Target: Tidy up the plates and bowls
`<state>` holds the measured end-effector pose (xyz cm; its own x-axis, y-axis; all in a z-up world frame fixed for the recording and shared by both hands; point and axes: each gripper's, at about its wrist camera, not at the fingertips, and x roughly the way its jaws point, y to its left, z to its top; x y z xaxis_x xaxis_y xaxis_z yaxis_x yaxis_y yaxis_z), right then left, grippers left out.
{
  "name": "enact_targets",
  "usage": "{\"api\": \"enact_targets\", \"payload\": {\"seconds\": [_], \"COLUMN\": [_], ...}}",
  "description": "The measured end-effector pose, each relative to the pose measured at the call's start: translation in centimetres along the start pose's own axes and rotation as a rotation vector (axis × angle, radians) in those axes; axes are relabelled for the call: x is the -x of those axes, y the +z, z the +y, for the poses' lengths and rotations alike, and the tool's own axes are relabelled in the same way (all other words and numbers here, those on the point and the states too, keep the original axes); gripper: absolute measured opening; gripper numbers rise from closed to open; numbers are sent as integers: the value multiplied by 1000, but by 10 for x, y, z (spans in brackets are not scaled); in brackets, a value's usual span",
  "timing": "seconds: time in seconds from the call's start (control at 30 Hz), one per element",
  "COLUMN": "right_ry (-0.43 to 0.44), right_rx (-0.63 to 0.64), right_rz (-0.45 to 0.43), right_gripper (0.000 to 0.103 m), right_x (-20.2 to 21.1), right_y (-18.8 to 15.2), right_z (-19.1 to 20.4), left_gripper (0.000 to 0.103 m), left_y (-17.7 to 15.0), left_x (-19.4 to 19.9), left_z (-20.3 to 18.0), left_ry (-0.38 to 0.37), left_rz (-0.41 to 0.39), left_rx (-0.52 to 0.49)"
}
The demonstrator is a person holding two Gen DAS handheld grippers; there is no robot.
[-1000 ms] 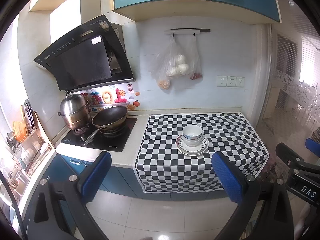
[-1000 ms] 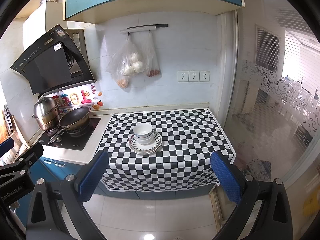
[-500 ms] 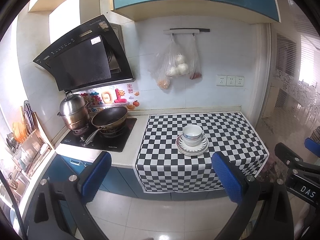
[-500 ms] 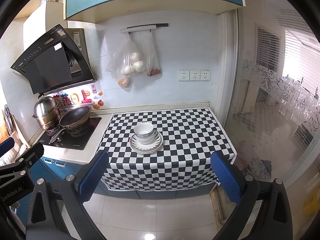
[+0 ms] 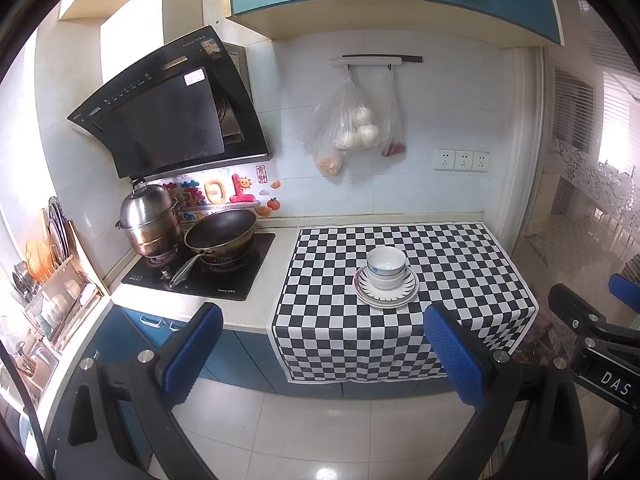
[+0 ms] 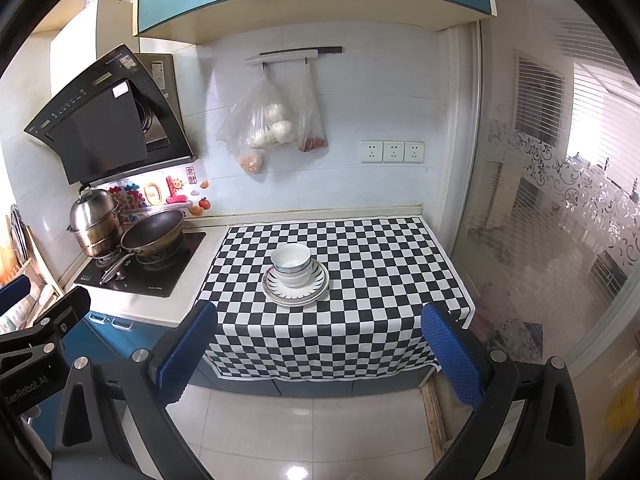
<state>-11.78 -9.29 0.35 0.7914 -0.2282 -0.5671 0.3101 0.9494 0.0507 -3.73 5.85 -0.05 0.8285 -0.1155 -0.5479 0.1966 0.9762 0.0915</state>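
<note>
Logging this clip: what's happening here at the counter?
Nothing is being handled yet. Both grippers, left gripper and right gripper, hang open and empty in front of the counter. The bowls sit stacked on the plates on the checkered cloth, untouched.

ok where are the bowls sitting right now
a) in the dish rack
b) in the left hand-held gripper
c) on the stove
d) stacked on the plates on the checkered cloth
d: the bowls sit nested on the plates, on the checkered cloth; both grippers are open and empty.
</note>
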Motion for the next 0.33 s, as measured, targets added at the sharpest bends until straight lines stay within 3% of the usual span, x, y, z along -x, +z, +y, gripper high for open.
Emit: {"api": "enact_targets", "payload": {"seconds": [0.33], "right_ry": [1], "right_rx": [4], "right_rz": [3], "right_gripper": [103], "right_x": [1], "right_y": [-2], "right_z": [3], "left_gripper": [103], "left_y": [-3], "left_x": [2], "left_z": [-1], "left_ry": [7], "left_rz": [5], "left_rx": [8]}}
